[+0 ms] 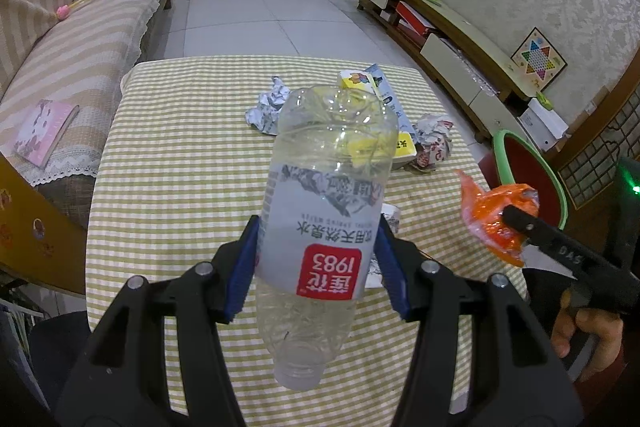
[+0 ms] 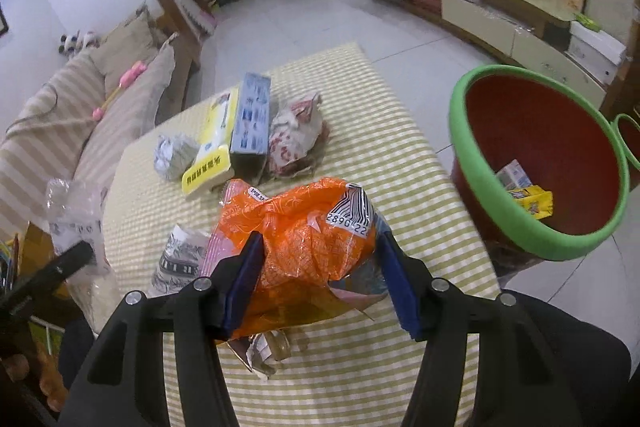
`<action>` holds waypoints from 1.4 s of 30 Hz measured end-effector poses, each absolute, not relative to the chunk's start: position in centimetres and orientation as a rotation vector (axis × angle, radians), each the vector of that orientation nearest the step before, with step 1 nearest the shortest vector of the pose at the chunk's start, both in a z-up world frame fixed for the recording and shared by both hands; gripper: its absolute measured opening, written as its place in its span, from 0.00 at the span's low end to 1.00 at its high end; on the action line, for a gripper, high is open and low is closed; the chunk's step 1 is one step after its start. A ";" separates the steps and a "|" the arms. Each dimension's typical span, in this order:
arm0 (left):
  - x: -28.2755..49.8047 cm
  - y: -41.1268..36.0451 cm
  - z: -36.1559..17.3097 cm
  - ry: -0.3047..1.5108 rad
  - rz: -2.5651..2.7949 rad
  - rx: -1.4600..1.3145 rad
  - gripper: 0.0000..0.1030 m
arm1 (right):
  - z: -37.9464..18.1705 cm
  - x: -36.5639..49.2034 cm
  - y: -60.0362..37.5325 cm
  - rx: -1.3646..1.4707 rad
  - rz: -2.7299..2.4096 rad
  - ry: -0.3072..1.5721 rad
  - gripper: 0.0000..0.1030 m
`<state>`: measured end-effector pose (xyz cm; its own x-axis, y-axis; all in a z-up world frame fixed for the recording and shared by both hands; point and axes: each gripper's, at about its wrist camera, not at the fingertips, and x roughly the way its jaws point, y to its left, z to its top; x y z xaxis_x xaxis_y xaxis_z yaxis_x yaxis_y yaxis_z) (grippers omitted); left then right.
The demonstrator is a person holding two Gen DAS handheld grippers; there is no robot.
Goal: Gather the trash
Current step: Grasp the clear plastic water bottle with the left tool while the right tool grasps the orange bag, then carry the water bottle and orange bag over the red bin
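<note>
An empty plastic bottle (image 1: 320,211) is gripped at its labelled middle by the left gripper (image 1: 318,263), above the desk (image 1: 180,155). It is judged light, slippery and easily crushed. A soft orange wrapper (image 2: 304,247) is clamped by the right gripper (image 2: 320,275), near the red bin (image 2: 540,163).

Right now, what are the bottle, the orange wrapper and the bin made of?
Bottle: thin clear plastic, see-through, glossy printed label. Orange wrapper: crinkly plastic film, shiny creases, printed barcode, possibly foil-lined. Bin: likely moulded plastic, matte red wall with a green rim; the rim's material is unclear.
</note>
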<state>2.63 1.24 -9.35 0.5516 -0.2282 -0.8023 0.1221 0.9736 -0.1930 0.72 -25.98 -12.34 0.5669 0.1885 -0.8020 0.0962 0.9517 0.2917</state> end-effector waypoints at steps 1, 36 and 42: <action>2.6 1.2 -9.3 0.964 -0.207 -0.119 0.51 | -12.1 0.6 -26.1 0.325 0.054 0.967 0.55; 1.6 -0.8 -4.6 0.818 -0.230 -0.045 0.51 | -7.6 -0.9 -25.9 0.318 0.077 0.859 0.55; 1.8 -1.4 -4.8 0.824 -0.244 -0.035 0.51 | -6.9 -1.2 -26.5 0.335 0.066 0.838 0.55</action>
